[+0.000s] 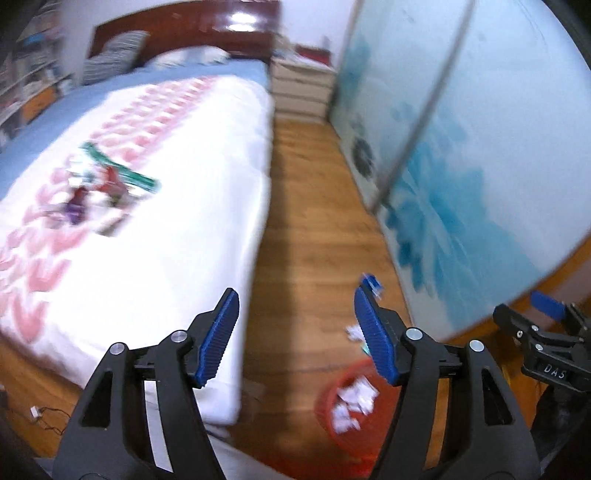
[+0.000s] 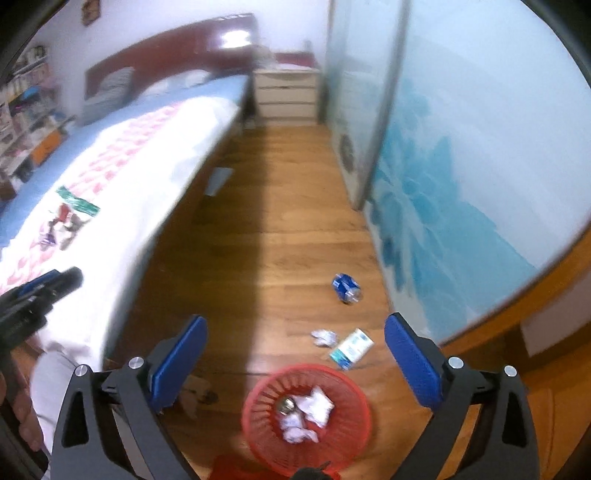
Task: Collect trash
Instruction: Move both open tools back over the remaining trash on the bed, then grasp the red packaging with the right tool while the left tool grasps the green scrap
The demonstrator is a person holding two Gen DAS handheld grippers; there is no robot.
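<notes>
A red mesh basket (image 2: 258, 428) stands on the wood floor with crumpled white paper (image 2: 314, 406) inside; in the left wrist view the basket (image 1: 327, 398) is partly behind a finger. My right gripper (image 2: 295, 365) hangs open and empty above it. Beyond it on the floor lie a crumpled paper ball (image 2: 324, 337), a white and teal carton (image 2: 351, 348) and a crushed blue can (image 2: 346, 287). My left gripper (image 1: 295, 332) is open and empty over the bed's edge and floor. A pile of wrappers (image 1: 107, 184) lies on the bed quilt.
The bed (image 2: 122, 192) fills the left side, with a dark red headboard (image 1: 192, 33). A blue-patterned sliding wardrobe door (image 2: 461, 166) bounds the floor strip on the right. A white drawer unit (image 2: 286, 92) stands at the far end. A cable and plug (image 1: 35, 411) lie on the floor.
</notes>
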